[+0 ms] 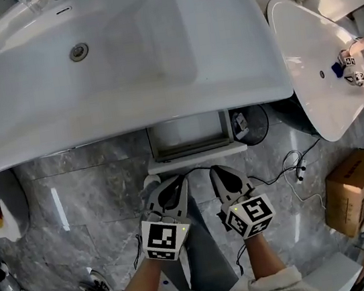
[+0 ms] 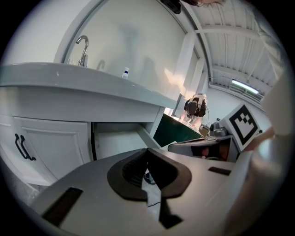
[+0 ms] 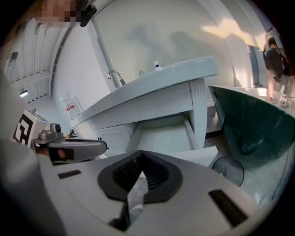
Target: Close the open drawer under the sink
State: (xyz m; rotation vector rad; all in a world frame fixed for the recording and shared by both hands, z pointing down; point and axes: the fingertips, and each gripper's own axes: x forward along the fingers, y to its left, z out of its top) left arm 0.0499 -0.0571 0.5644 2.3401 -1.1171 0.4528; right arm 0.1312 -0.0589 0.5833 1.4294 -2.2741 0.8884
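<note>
The white sink (image 1: pixel 121 55) fills the top of the head view. Under its front edge the drawer (image 1: pixel 189 135) stands pulled out, its white front panel (image 1: pixel 197 155) facing me. My left gripper (image 1: pixel 172 182) and right gripper (image 1: pixel 221 171) hang side by side just short of that panel, over the grey floor, not touching it. Both are shut with nothing between the jaws. In the left gripper view the left gripper (image 2: pixel 147 150) points at the drawer (image 2: pixel 122 138) opening. Seen from the right gripper (image 3: pixel 140 153), the drawer (image 3: pixel 166 137) lies open ahead.
A second white basin (image 1: pixel 316 67) stands at the right, with a round bin (image 1: pixel 252 125) between it and the drawer. A cardboard box (image 1: pixel 358 180) and loose cables (image 1: pixel 295 165) lie on the floor to the right. A cabinet door with a black handle (image 2: pixel 23 147) is left of the drawer.
</note>
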